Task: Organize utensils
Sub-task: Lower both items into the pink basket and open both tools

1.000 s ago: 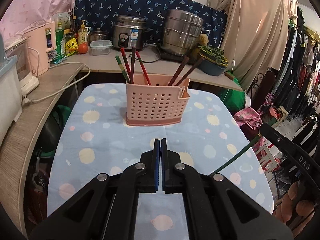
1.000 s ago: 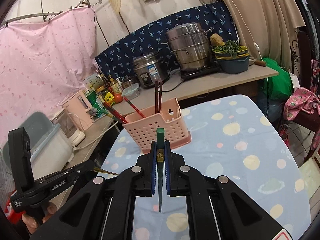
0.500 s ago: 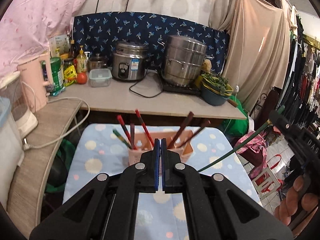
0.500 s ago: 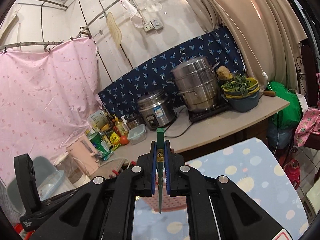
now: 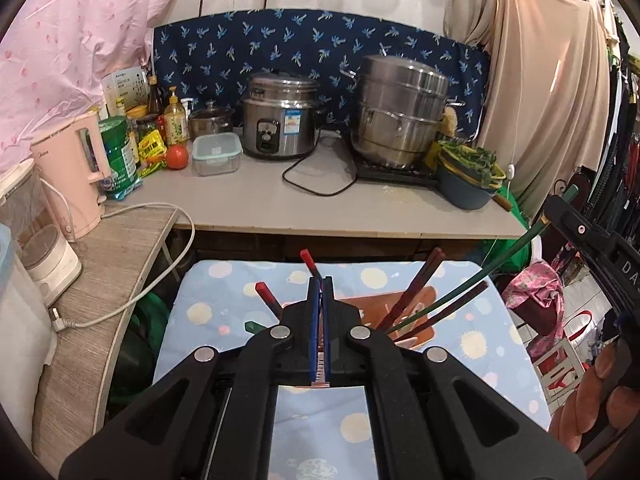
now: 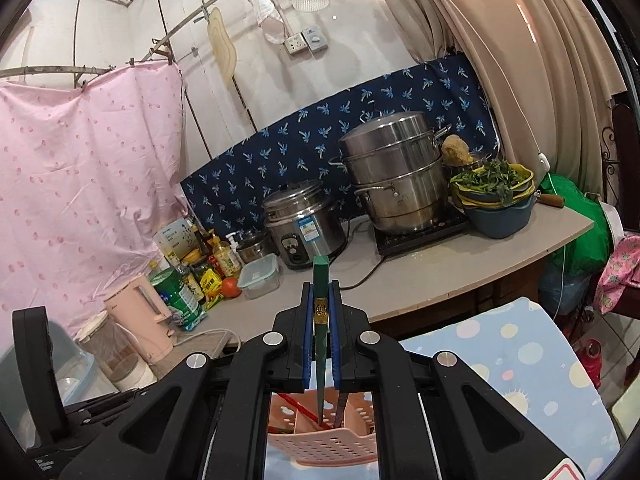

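The right gripper (image 6: 321, 336) clamps the green chopstick (image 6: 320, 354) near its top, long axis pointing straight down into the pink holder (image 6: 324, 446) at bottom center, while the left gripper (image 5: 319, 330) hangs pressed together, empty, above the same holder.

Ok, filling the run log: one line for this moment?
right tool: shut on green chopstick | tip over pink basket | left tool: shut, empty
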`<state>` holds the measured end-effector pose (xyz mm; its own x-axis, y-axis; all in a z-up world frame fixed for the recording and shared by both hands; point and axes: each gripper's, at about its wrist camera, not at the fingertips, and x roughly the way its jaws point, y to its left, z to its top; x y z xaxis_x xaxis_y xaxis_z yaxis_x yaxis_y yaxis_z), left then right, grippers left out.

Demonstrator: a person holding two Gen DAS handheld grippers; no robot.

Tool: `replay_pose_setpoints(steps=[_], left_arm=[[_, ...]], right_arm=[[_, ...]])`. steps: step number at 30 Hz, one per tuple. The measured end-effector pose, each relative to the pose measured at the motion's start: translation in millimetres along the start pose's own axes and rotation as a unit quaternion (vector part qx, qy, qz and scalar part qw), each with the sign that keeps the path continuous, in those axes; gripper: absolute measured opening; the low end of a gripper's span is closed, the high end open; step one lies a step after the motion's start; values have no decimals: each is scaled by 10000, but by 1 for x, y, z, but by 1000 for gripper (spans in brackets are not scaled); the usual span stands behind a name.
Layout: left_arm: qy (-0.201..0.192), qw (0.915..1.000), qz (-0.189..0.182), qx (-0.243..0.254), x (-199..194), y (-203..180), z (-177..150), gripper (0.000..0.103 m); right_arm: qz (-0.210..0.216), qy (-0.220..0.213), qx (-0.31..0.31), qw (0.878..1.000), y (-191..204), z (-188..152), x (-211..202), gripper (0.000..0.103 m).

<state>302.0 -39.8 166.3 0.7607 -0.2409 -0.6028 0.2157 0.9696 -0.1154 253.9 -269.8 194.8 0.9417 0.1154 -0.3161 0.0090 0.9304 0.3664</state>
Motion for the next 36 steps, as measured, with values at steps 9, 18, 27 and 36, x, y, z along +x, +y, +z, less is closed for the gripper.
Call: replay_pose_setpoints(steps=[9, 18, 27, 36], left_arm=[[177, 9998, 9, -79, 22, 6, -6, 1], [188, 9997, 131, -82, 33, 4, -4, 2], [20, 9999, 115, -116, 25, 2, -5, 25], [-167, 9997, 112, -122, 5, -2, -8, 27]], right_arm=[[1, 456, -76, 9989, -1, -21, 31, 7], [-38, 714, -189, 9973, -1, -34, 43, 7], [-14, 707, -183, 9973, -2, -34, 38, 11], [61, 756, -273, 9967, 2, -39, 15, 11]])
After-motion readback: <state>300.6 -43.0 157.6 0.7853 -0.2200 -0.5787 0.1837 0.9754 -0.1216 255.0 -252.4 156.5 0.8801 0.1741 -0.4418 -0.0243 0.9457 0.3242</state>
